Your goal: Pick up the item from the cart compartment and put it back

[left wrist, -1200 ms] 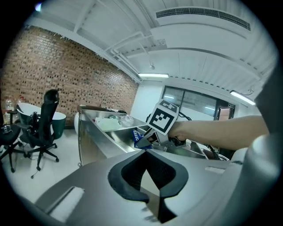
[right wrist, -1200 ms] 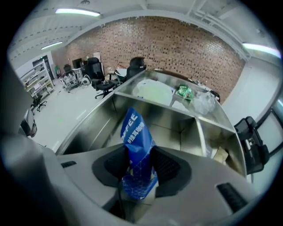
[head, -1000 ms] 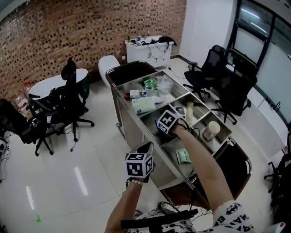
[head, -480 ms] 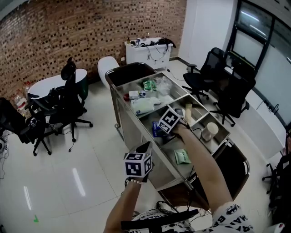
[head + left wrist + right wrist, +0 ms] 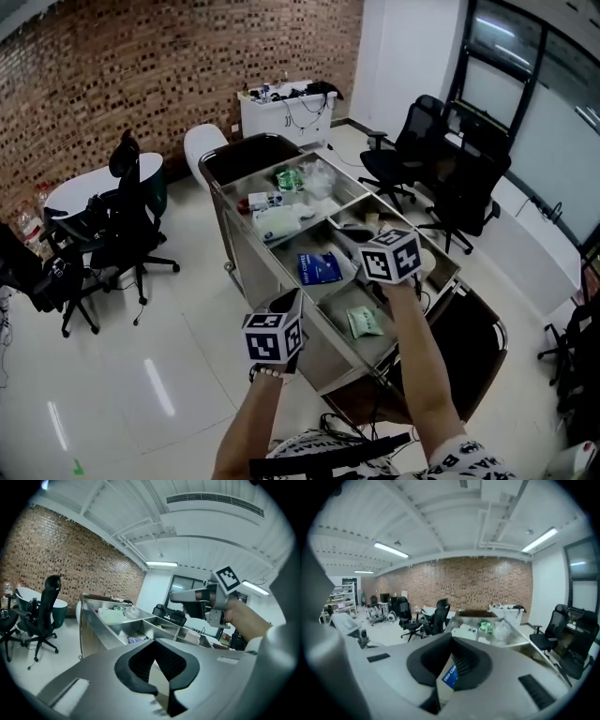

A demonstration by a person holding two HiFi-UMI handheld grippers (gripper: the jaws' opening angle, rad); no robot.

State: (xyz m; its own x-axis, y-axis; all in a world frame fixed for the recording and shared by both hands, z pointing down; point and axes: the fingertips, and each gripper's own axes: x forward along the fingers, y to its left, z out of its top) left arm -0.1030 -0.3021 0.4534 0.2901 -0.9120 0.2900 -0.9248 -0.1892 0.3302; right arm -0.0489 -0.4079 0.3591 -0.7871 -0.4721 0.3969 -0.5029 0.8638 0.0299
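Note:
A blue-and-white drip coffee pack (image 5: 320,267) lies flat in the middle compartment of the steel cart (image 5: 246,246). My right gripper (image 5: 386,253) hangs above the cart, to the right of the pack and clear of it. Its jaws are shut with nothing in them. In the right gripper view the pack's label (image 5: 450,676) shows below through the slit under the right gripper (image 5: 451,660). My left gripper (image 5: 281,314) is held in front of the cart's near side, shut and empty. The left gripper view looks past the left gripper (image 5: 158,665) to the right gripper (image 5: 176,597) over the cart (image 5: 93,616).
A green packet (image 5: 364,322) lies in the nearest compartment. A white bag (image 5: 279,221) and a green item (image 5: 286,178) fill the far one. A pale round thing (image 5: 429,261) sits at the right. Black office chairs (image 5: 122,211) stand left and behind, with a white cabinet (image 5: 281,108) by the brick wall.
My right gripper has risen out of the middle compartment and moved right, leaving the blue pack lying there. The left gripper has hardly moved.

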